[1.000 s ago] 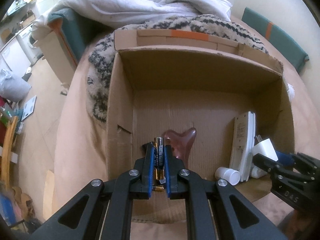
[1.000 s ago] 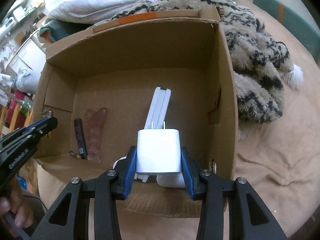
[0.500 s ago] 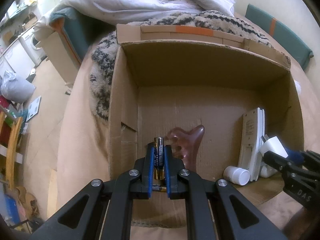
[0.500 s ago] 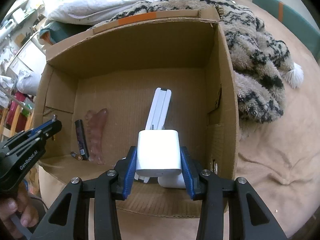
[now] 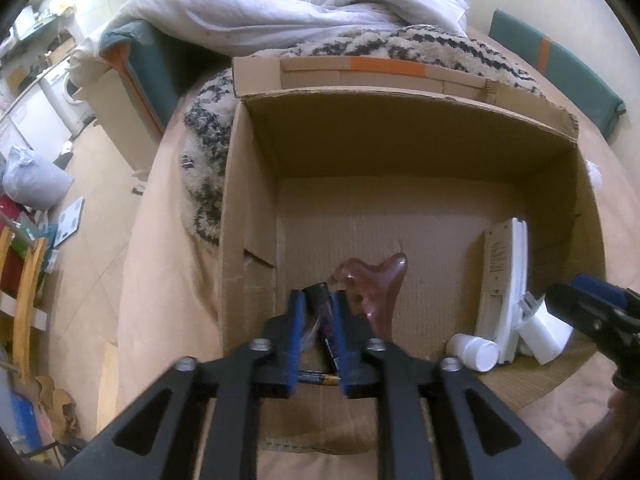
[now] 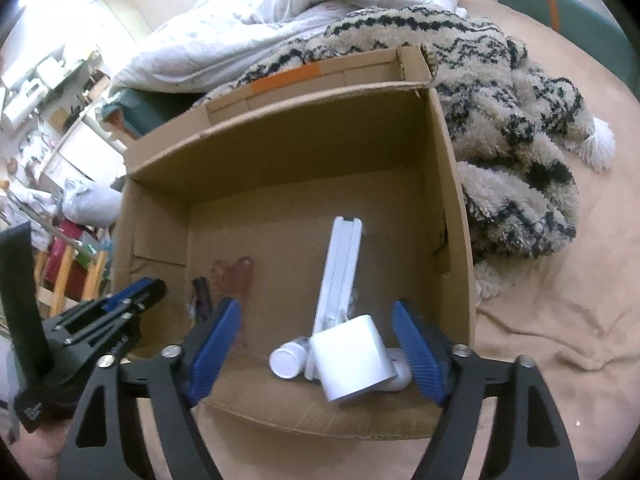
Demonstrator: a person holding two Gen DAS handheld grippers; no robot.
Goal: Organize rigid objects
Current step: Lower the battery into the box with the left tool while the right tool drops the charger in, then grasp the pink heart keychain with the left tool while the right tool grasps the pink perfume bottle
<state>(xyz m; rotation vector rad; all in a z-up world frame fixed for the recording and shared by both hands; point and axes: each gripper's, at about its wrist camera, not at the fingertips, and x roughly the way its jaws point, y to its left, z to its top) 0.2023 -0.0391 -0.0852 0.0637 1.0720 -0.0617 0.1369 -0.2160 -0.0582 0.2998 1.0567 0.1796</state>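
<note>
An open cardboard box [image 5: 380, 148] [image 6: 280, 168] stands on a bed. My left gripper [image 5: 319, 300] hangs over the box's near left corner. Its jaws are opening, and a dark battery [image 5: 325, 312] sits loose and tilted in the gap, with no pad pressing on it. A second battery [image 5: 316, 378] lies below. My right gripper [image 6: 316, 306] is opening wide over the near right corner. The white charger [image 6: 352, 356] rests free between its pads on a white remote [image 6: 340, 268] and a small white bottle [image 6: 286, 358]. A pink scraper [image 5: 376, 288] lies on the box floor.
A shaggy black-and-cream blanket [image 6: 520, 152] and a white duvet [image 5: 300, 4] lie behind and to the right of the box. The beige bed sheet [image 6: 560, 340] surrounds it. Past the bed's left edge is a floor with clutter [image 5: 36, 176].
Both grippers have let go. The left jaws parted a little and the upright battery dropped between them. The right jaws spread wide and the charger fell, tilted, onto the remote and bottle.
</note>
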